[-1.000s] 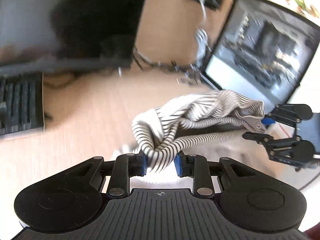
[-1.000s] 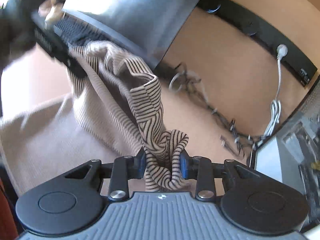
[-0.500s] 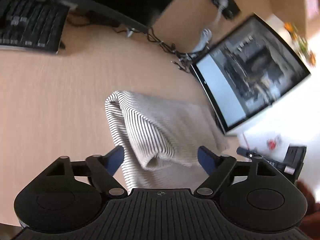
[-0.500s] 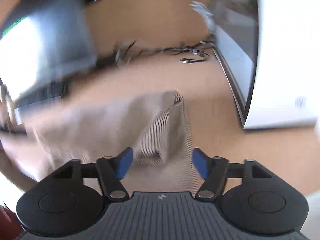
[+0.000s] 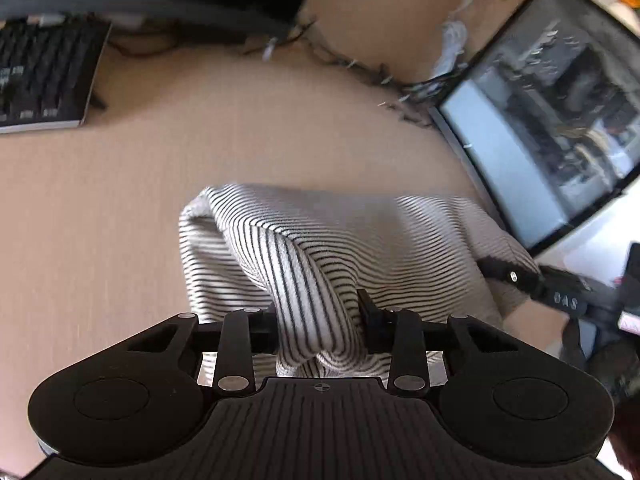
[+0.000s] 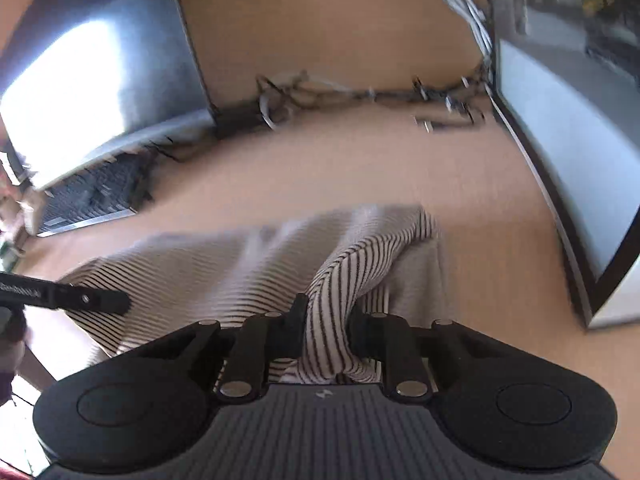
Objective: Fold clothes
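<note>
Striped knit, pinched at both near corners

The soft, light striped garment [image 5: 360, 240] lies mid-frame on the wooden desk [image 5: 100, 208]; left gripper [image 5: 318, 322] and right gripper [image 6: 324, 330] each clamp a bunched fold. It looks limp and will likely sag, so corners and edges are the places to hold.

Two close wrist views, shared garment [image 5: 360, 240]
</note>
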{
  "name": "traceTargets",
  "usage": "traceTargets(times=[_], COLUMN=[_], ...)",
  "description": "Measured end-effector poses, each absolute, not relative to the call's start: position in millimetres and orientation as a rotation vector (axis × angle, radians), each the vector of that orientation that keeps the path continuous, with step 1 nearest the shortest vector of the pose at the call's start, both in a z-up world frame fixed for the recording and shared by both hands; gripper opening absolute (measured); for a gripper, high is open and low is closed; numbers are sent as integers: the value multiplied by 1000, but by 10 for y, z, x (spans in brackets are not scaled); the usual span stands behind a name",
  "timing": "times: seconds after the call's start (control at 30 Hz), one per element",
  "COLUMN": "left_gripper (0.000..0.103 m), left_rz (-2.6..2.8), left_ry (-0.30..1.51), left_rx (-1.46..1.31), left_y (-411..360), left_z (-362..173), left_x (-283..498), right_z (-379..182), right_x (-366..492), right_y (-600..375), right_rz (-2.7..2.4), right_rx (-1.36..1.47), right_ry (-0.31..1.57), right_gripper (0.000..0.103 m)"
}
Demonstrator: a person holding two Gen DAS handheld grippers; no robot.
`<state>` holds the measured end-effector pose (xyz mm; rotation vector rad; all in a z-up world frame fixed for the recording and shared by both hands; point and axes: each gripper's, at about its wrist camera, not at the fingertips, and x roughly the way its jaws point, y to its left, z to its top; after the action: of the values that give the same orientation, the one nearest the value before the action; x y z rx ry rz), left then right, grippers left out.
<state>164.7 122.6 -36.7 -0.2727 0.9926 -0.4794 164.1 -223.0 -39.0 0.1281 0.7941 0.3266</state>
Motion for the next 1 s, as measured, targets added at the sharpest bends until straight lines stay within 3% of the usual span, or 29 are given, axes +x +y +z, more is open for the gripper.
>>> traceTargets(times=[0.13,0.27,0.37,0.43,0.5,0.6,0.67,0.73,0.8,0.87,0.93,1.0], left_gripper=[39,41,49,55,55,57,70,73,77,85,85,86], left_rz=[-505,-463,-439,-412,-392,-401,-418,-458,-518,-561,-583,-573], left_ry=[970,1087,1113,1105,1081,1038,1012,1008,1031,1074,1133,1184], left_rx=[-214,-182,-166,-170,-150,-169,-199,-283,-379,-457,-517,-531], left_y=[1232,1213,1250,1294,1327,1367,1393,1406,1370,1323,1254,1191], left_z=[-276,-643,-803,-729,-620,-414,-278,-230,-256,-371,-532,-679], left_x=[1428,1306,1267,1293,1299,1281,1265,1279,1339,1415,1495,1567], right_z=[-213,-598,-717,-691,-605,-468,-363,-311,-276,-346,-479,-640], right_x=[1545,1493,1451,1478,1526,1587,1653,1741,1842,1994,2148,2287], right_y=[-2386,-2384,-2413,-2460,-2521,-2606,-2635,-2609,-2579,-2500,-2393,-2333], right_rz=[394,378,381,394,411,410,410,423,443,476,493,488], right_rx=[41,-53,-55,-46,-50,-27,13,69,128,182,204,236], right_ry=[772,852,850,861,875,851,816,796,782,805,840,883], right_gripper=[17,19,23,32,46,56,61,70,84,86,90,103])
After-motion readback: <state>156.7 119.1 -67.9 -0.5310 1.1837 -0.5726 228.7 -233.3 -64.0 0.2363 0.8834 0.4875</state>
